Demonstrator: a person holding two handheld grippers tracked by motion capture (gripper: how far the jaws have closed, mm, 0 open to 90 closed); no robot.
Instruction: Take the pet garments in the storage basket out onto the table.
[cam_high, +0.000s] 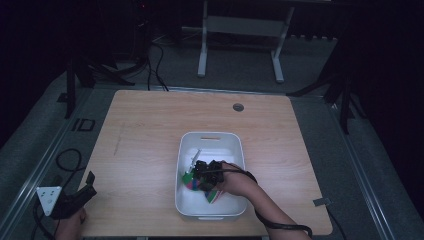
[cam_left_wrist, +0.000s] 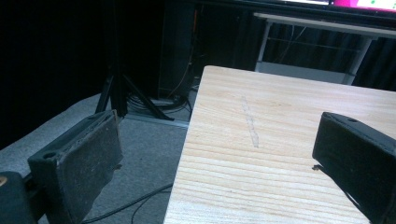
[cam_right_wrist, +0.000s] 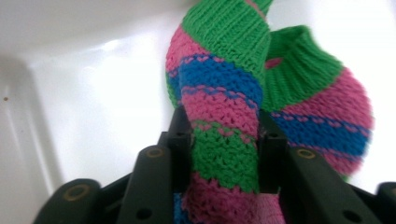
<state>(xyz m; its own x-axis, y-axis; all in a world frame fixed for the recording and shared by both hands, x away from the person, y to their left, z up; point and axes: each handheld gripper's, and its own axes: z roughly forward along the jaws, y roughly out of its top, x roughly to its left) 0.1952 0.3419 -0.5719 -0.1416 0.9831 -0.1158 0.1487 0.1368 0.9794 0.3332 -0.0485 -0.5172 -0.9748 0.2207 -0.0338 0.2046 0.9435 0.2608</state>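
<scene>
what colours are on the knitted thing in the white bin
Pink, green and blue stripes on the knitted piece, clearest in the right gripper view, where the right tool pinches it.

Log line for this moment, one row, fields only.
right gripper: shut on knitted sock inside white bin | left gripper: open, idle over table near-left edge | phase: grasp made

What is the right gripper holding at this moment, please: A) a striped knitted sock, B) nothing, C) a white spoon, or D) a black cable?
A: in the right gripper view, the right gripper has its jaws closed on a pink, green and blue knitted sock inside the white bin.
</scene>
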